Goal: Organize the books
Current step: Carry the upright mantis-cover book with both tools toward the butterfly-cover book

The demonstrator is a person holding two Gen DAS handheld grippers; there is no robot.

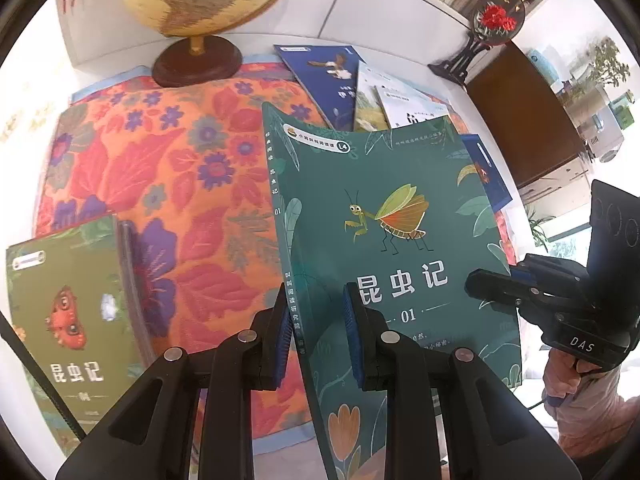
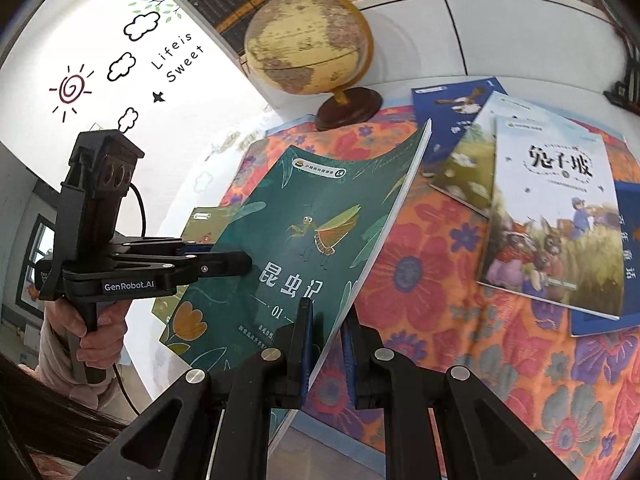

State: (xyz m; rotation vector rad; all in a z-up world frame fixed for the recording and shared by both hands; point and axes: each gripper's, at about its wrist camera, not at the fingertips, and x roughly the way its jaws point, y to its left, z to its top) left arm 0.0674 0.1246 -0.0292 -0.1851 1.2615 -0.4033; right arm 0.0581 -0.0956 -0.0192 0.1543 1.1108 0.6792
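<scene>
Green book (image 1: 384, 216) clamped by both my grippers, left gripper (image 1: 316, 336) at spine, right gripper (image 2: 326, 344) at open edge; matching book (image 1: 68, 320) lies left.

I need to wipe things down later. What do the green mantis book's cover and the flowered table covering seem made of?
Green mantis book: thin matte card, likely; it bows in the grippers. Flowered orange covering: quilted fabric, stitched puffy ridges show.
</scene>
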